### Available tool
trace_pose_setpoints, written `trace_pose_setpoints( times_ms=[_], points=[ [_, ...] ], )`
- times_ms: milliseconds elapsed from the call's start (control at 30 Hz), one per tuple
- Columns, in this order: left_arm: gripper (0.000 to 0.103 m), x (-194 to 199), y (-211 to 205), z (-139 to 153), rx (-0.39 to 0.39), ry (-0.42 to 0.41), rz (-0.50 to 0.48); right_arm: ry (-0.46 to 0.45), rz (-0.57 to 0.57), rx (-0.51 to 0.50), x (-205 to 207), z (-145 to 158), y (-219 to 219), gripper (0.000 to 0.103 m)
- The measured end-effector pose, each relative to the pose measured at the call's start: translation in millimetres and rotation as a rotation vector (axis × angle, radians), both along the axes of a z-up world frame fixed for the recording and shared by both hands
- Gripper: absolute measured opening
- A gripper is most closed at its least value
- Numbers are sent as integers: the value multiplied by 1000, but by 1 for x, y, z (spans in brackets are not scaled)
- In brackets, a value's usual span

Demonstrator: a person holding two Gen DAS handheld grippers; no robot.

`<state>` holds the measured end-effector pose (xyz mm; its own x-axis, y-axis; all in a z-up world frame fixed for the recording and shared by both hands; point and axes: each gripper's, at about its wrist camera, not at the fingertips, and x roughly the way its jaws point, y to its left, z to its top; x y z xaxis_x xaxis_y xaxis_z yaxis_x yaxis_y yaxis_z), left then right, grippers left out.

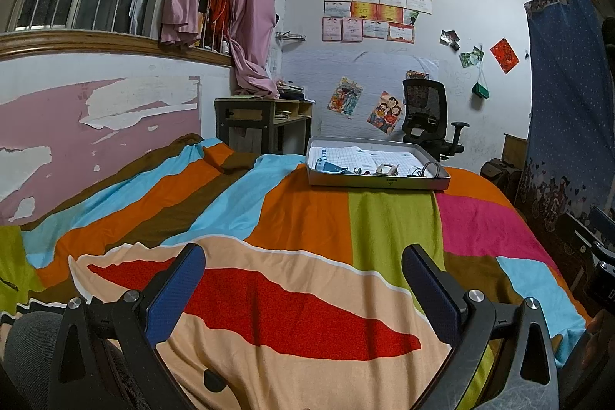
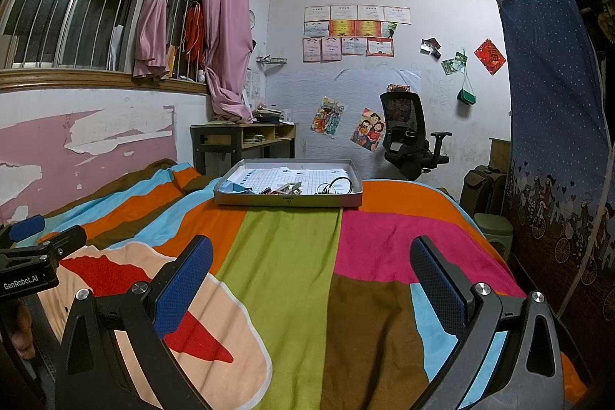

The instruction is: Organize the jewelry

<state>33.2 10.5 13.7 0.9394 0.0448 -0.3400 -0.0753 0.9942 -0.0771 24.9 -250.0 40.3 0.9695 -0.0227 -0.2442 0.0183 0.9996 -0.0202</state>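
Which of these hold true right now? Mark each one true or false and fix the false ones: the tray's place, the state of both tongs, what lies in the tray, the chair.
1. The grey tray sits on the striped bedspread. True.
2. The right tongs are shut on a necklace. False: they are open and hold nothing.
3. The left tongs are open above the bedspread. True.
4. The tray is bare inside. False: small jewelry pieces and a dark cord lie near its front wall.
5. The black office chair stands beyond the bed, by the far wall. True.
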Motion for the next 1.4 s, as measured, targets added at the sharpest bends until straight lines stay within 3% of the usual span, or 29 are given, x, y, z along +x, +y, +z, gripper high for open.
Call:
trace_pose_setpoints(
  times_ms=[433, 1400],
  points=[
    [103, 5, 5, 5, 45, -16, -3, 0, 1, -1, 0, 0, -1, 101],
    [103, 6, 2, 4, 56, -21, 3, 0, -1, 2, 0, 1, -2, 101]
  ],
)
